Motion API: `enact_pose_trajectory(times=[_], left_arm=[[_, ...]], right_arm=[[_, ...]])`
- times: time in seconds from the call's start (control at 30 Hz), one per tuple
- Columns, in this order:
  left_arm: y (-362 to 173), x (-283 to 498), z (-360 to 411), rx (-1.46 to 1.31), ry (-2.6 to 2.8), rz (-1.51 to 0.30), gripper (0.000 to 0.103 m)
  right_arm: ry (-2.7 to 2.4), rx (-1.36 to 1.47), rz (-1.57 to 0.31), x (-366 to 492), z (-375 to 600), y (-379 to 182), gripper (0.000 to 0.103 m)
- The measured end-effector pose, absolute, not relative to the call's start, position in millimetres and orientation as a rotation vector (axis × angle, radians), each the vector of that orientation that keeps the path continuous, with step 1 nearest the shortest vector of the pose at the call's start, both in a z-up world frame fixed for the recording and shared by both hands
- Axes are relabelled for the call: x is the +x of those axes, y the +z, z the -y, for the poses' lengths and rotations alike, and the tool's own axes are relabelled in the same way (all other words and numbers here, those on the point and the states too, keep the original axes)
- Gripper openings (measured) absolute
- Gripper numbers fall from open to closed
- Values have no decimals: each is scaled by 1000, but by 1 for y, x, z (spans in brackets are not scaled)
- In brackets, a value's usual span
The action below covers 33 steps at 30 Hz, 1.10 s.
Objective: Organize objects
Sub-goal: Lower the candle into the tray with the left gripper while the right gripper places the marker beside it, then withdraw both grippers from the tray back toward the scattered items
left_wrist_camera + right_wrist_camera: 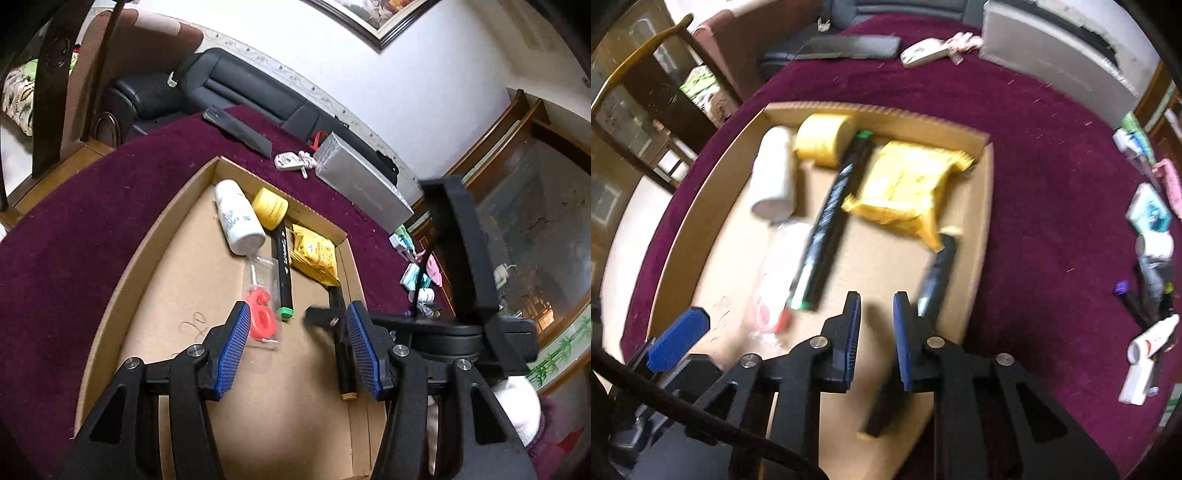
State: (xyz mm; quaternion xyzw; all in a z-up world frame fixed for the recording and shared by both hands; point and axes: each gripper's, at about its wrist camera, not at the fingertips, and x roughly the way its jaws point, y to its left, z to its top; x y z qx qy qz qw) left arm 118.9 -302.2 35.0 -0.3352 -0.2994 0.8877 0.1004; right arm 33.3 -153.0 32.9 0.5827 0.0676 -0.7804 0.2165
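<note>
Inside the shallow cardboard tray, a black yellow-capped marker lies just beside the right tongs, nearly closed and empty; left tongs half-open, empty.

The left tool hovers with its blue pads apart and nothing between them, over a shallow cardboard box on the maroon desk. Toward twelve o'clock lie a white bottle, a yellow jar, a green-capped marker and a yellow packet. At three o'clock, the right tool reaches in over a second black marker.
</note>
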Motion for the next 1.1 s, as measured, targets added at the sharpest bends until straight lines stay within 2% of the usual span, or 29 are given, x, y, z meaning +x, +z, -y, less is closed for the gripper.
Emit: enact_pose_trajectory(times=[0.1,0.17,0.3,0.47,0.57,0.67,0.77,1.0,1.07,1.1], left_arm=[[38,129,311,-959,2619,914,48],[40,134,315,-943,2632,909,50],[42,144,323,-890,2650,944,54],[42,147,323,-873,2639,955,54],[44,152,322,-859,2645,928,54],[47,158,320,-830,2687,871,54],[44,158,321,-825,2679,879,54],[40,164,324,-816,2643,931,54],[42,167,325,-808,2645,930,54],[43,168,326,-802,2649,929,54]], right_arm=[[-2108,1582,-62,33,145,38,16],[-2223,1512,-121,35,133,56,19],[-2303,1545,-231,33,120,71,41],[-2293,1676,-327,30,138,51,45],[-2307,1717,-268,23,134,47,45],[-2386,1547,-185,32,129,73,45],[-2298,1551,-162,39,130,80,60],[-2187,1812,-177,30,142,40,59],[-2221,1807,-213,27,148,37,59],[-2216,1811,-206,26,151,36,64]])
